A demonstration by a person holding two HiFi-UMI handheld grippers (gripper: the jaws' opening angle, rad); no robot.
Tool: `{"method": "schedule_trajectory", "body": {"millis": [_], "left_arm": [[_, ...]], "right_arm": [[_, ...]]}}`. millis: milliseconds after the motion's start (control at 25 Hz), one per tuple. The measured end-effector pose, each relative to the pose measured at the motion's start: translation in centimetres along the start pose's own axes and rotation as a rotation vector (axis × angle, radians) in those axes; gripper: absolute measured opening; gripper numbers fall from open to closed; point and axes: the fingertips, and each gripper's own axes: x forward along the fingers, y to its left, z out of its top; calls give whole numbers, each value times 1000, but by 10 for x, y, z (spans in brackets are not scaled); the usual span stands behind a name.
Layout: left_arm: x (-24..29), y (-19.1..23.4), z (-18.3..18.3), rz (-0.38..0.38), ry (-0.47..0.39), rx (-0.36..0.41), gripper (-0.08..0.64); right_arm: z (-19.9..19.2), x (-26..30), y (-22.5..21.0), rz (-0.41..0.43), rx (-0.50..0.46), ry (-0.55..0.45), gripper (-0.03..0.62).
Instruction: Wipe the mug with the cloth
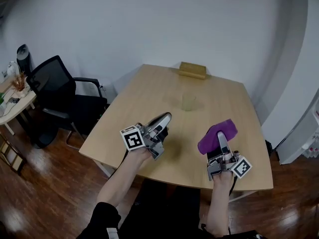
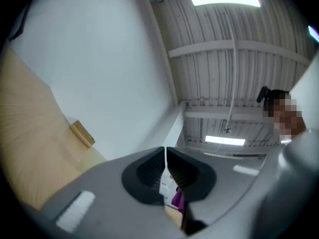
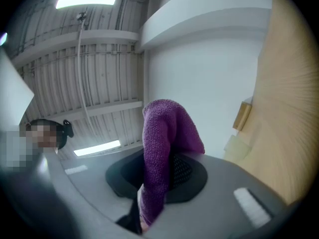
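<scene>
Two grippers hang over the near half of the wooden table [image 1: 149, 91], which is bare except for a tan box [image 1: 193, 69] at its far edge and the mug.

Our left gripper [image 1: 164, 118] sits to the left with its jaws pressed together and nothing between them. Our right gripper [image 1: 221, 138] is clamped on the purple cloth [image 1: 209, 141]. A thick fold rises out of its jaws and flops over them. In the right gripper view the cloth [image 3: 164, 143] fills the gap between the pads.

The mug [image 1: 189, 103], small, pale and see-through, stands upright near the middle of the table. It is ahead of both grippers and well apart from them.

We judge that the wiping has not yet begun. To do it well, we should open the left jaws and bring them to the mug's side, then pinch its wall or handle firmly so it cannot slide or tip. Next we bring the loose fold, not the bare jaw tips, against the mug and rub with light, even pressure, keeping our grip on the cloth.
</scene>
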Motion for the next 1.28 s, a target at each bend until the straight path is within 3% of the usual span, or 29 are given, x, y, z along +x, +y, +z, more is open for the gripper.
{"method": "schedule_trajectory", "body": {"millis": [120,280,520,840,1280], "left_arm": [[-24,-36,-8,-22,-41,2,9],[-36,-74,-12,-74,-40,29,6],[-48,-99,-14,-88,-37,34,0],[-95,-170,-47,-101,22,42,0],[-139,-266,-72,-102,54,57,0]], "right_arm": [[-9,-3,41,56,-4,-8,54],[-13,5,71,72,-44,2,55],[-16,8,85,60,-35,3,54],[-41,-53,154,55,-52,-52,55],[-77,-110,223,12,-54,-39,55]]}}
